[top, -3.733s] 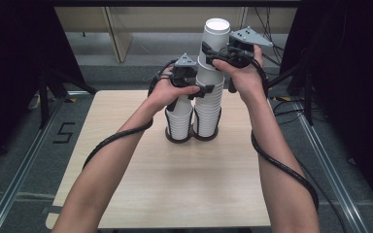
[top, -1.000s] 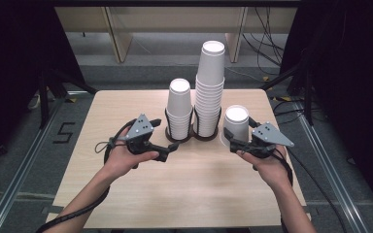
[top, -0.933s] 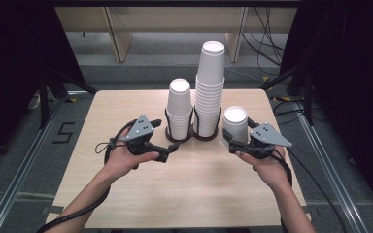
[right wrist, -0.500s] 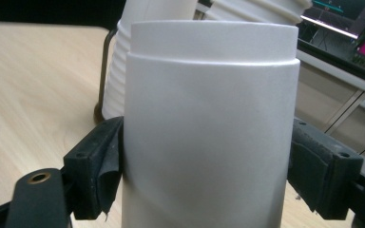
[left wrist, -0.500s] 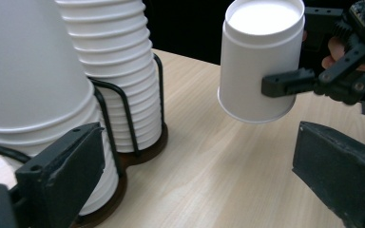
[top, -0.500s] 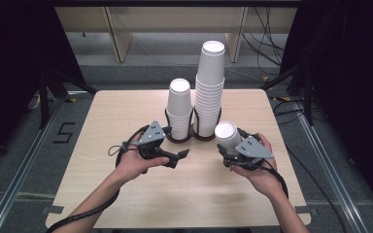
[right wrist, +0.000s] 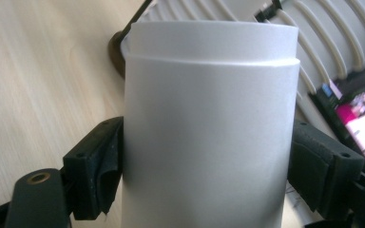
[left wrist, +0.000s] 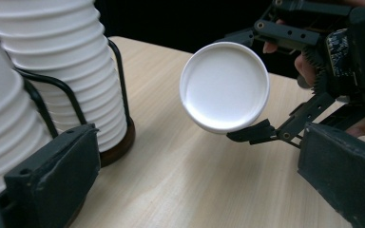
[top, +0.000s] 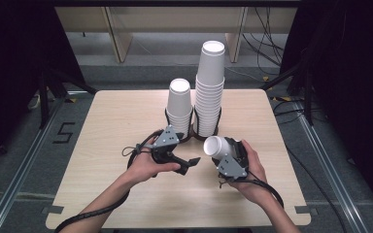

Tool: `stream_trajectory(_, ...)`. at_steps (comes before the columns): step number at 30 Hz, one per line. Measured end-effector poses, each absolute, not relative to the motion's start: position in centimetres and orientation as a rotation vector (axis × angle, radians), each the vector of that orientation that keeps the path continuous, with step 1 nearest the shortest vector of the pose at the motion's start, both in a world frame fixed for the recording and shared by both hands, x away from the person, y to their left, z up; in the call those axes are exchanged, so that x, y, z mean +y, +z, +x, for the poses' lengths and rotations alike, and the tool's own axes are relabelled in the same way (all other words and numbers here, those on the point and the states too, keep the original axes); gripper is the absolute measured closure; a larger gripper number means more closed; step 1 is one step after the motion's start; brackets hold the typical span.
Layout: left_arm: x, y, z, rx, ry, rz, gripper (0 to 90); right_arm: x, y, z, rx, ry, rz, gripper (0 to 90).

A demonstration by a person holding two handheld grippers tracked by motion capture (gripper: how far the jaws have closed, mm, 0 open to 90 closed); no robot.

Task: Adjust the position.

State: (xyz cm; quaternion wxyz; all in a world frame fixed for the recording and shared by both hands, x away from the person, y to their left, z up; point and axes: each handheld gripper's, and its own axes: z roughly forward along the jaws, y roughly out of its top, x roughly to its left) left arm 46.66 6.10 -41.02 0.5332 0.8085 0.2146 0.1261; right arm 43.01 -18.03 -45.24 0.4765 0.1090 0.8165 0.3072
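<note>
So the wooden table (top: 126, 194) is the big thing here, pale grain, rounded corners, sitting on a grey floor (top: 14, 160) with a rail and a "5" mark at the left. The room around it is dark, with shelf legs and loose cables at the far end

Near the table's far middle stands a black wire holder (top: 192, 132) with two stacks of white paper cups upside down: the tall stack (top: 210, 92) on the right and the short stack (top: 180, 106) just beside it on the left

Progress-wise, I'd say it's roughly mid-step. One single paper cup (top: 219, 147) is already off the stacks and is tipped on its side above the table, between the two hands, near the holder's front. The right gripper (top: 228, 158) is clamped on it, pads squeezing the cup wall on both sides, which the right gripper view shows really clearly (right wrist: 209, 142). In the left gripper view the cup's closed bottom (left wrist: 224, 86) faces that camera

The left gripper (top: 187, 164) grasps nothing, and its jaws have just been opening wider, with nothing between them; the cup hangs just ahead

What's left, my guess: either hand the cup over to the left side or set it down on the bare table, and most of both stacks are untouched
</note>
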Motion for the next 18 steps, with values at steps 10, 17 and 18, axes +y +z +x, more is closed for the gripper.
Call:
stream_trajectory(10,4.5,-41.7,46.9,0.489,0.259,1.967,0.0,-16.5,-46.3,42.1,1.948,0.536,-0.023,20.2)
stream_trajectory(17,4.0,-42.0,47.1,0.484,0.233,1.99,0.0,-15.8,-46.5,42.0,1.907,0.437,-0.153,20.2)
stream_trajectory(18,3.9,-42.0,47.1,0.484,0.232,1.994,0.0,-15.7,-46.5,41.9,1.903,0.433,-0.152,20.2)
